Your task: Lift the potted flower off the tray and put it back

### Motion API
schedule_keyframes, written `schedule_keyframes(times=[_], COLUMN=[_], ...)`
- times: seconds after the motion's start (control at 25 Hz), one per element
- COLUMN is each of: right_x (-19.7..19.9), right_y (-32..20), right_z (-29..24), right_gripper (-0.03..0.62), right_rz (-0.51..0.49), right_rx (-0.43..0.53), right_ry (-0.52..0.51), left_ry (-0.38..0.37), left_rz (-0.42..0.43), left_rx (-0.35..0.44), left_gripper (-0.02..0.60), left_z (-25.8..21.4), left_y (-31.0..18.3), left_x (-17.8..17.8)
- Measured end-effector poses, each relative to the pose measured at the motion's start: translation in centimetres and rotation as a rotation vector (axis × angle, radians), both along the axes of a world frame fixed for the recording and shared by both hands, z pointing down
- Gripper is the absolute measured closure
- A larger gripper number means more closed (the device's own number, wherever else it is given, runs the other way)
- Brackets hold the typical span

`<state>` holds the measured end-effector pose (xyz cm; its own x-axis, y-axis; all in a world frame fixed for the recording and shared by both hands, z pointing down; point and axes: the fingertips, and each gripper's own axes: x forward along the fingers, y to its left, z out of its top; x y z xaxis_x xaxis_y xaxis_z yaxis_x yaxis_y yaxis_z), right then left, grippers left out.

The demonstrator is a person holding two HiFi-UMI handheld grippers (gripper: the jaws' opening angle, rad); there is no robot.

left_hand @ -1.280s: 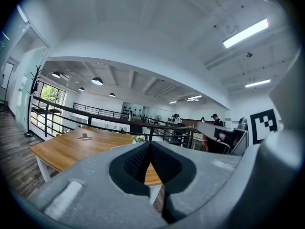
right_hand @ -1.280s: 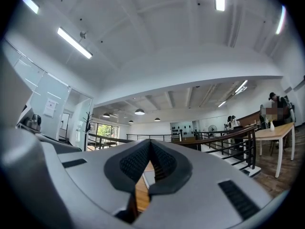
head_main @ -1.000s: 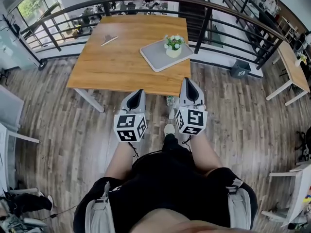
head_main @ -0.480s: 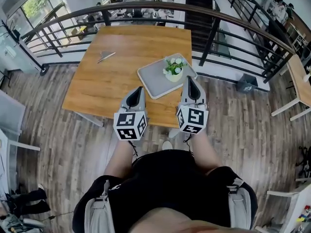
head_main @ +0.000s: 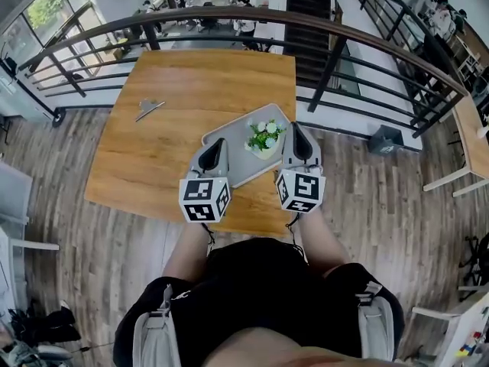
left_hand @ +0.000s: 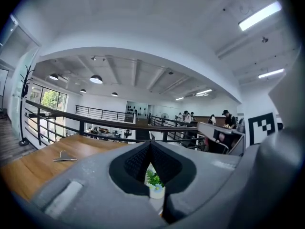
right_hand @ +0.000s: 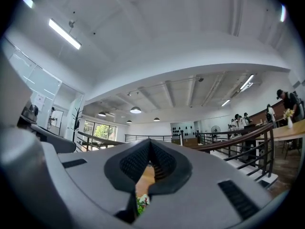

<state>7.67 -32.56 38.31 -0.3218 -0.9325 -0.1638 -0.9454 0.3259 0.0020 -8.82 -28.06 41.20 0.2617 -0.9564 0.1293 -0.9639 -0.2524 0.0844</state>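
Head view
- Table (head_main: 191,90): wooden, set against a dark railing (head_main: 229,15) at its 12 o'clock edge.
- Tray (head_main: 246,167): grey, lying skewed near the table's 5 o'clock corner.
- Potted flower (head_main: 264,138): upright on the tray, toward its 2 o'clock corner; white pot, green leaves, pale blooms.
- Metal tool (head_main: 149,110): flat on the table at the tray's 10 o'clock, well apart.
- Left gripper (head_main: 220,144): above the tray at the pot's 8 o'clock, apart from it.
- Right gripper (head_main: 295,130): just beside the pot at its 3 o'clock; contact cannot be told.

Left gripper view
- Left gripper (left_hand: 150,144): tips pressed together, nothing gripped.
- Potted flower (left_hand: 155,185): seen through the gap below the tips, beyond the jaws.
- Metal tool (left_hand: 64,157): on the table (left_hand: 33,168) at 9 o'clock.

Right gripper view
- Right gripper (right_hand: 150,144): jaws closed, empty.
- Potted flower (right_hand: 141,203): blooms low at 6 o'clock, beyond the jaws.
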Motion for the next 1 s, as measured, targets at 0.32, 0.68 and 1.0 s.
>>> schedule_keyframes(times=[0.32,0.68,1.0], right_x=[-3.0,-4.9,-6.3], right_y=[-2.9,-4.0,-3.6], right_z=[2.4,4.1,9.4], right_gripper=[0.599,0.209,0.125], right_rz=[0.048,0.012,-0.047], right_rx=[-0.058,-0.078,-0.176], right_ry=[-0.012,0.034,0.109], left_ry=[-0.004,0.010,0.016], left_rz=[0.028,0.078,0.063], left_rx=[-0.027,-0.031,-0.036], left_gripper=[0.569,0.569,0.569], left_z=[1.3,1.6,2.0], left_y=[-3.3,-4.0,-3.1], left_x=[-4.0,-3.9,-4.1])
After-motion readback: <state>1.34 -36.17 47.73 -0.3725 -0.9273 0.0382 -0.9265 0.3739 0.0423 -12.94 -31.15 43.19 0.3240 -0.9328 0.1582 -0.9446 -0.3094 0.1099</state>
